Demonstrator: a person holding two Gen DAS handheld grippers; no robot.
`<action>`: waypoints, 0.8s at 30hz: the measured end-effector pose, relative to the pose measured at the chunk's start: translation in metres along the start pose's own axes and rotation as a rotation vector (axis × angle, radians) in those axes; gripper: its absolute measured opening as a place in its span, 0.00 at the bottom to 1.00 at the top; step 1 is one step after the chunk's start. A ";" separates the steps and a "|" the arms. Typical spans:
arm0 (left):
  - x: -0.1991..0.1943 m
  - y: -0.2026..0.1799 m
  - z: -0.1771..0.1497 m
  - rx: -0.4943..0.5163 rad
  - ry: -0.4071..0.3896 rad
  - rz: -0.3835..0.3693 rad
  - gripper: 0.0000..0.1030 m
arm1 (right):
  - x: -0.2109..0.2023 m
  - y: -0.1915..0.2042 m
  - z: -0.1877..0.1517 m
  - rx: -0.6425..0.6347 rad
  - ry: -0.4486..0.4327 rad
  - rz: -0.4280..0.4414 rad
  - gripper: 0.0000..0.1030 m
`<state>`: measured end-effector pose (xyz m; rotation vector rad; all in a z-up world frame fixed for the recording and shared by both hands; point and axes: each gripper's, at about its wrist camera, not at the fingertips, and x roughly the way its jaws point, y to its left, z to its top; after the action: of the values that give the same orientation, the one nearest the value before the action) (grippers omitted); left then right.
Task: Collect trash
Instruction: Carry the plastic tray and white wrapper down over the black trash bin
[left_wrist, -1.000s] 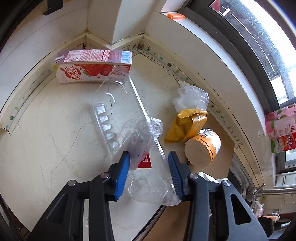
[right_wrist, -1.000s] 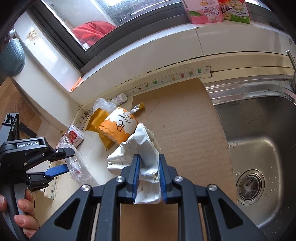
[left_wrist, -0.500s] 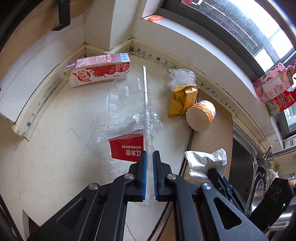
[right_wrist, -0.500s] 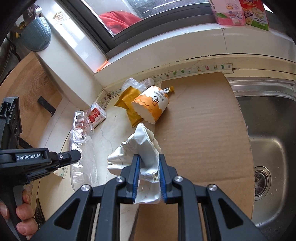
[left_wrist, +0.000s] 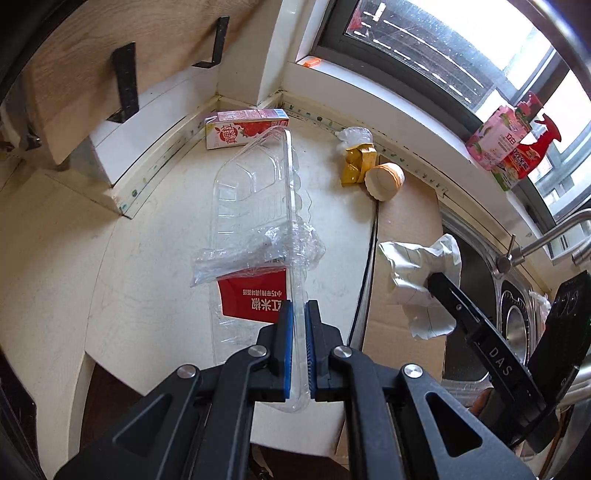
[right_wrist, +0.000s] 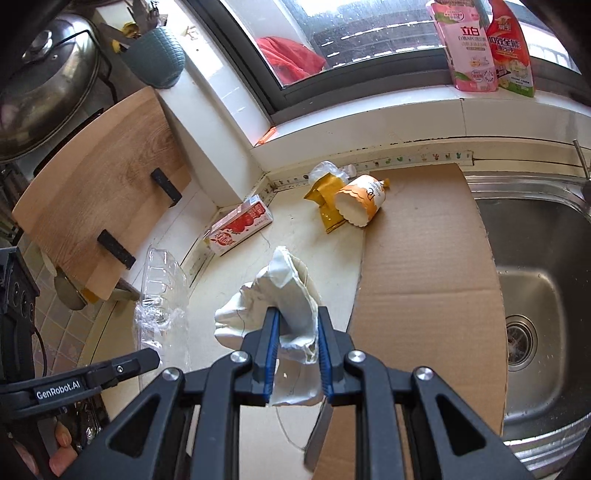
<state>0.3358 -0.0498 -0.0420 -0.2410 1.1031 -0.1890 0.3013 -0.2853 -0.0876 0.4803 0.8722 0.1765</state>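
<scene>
My left gripper (left_wrist: 299, 314) is shut on the rim of a clear plastic clamshell tray (left_wrist: 251, 195) with a red label and crumpled film, lifted above the counter; the same clear plastic clamshell tray (right_wrist: 162, 295) hangs at the left of the right wrist view. My right gripper (right_wrist: 295, 325) is shut on a crumpled white paper (right_wrist: 280, 295), also raised; the same crumpled white paper (left_wrist: 421, 266) shows at the right of the left wrist view. Left on the counter are a strawberry milk carton (left_wrist: 243, 127), a yellow wrapper (left_wrist: 360, 162), an orange paper cup (left_wrist: 384, 177) on its side and a clear plastic bag (left_wrist: 354, 134).
A cardboard sheet (right_wrist: 424, 266) covers the counter beside the steel sink (right_wrist: 535, 295). A wooden board (right_wrist: 99, 192) leans at the left wall. Detergent pouches (right_wrist: 472, 48) stand on the window sill. A faucet (left_wrist: 546, 236) reaches over the sink.
The left jaws shut on the clamshell's rim and lifted it back from the corner. The right gripper rose and drew back with the paper in it.
</scene>
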 end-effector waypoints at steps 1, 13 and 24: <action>-0.007 0.004 -0.010 0.007 -0.002 -0.002 0.04 | -0.008 0.006 -0.008 -0.003 -0.004 -0.001 0.19; -0.079 0.047 -0.146 0.093 0.008 -0.047 0.04 | -0.086 0.072 -0.125 -0.055 -0.004 -0.030 0.19; -0.083 0.088 -0.262 0.130 0.115 -0.016 0.04 | -0.095 0.097 -0.246 -0.124 0.165 -0.068 0.19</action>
<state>0.0666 0.0307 -0.1084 -0.1242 1.1980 -0.2902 0.0560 -0.1511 -0.1102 0.3233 1.0312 0.2089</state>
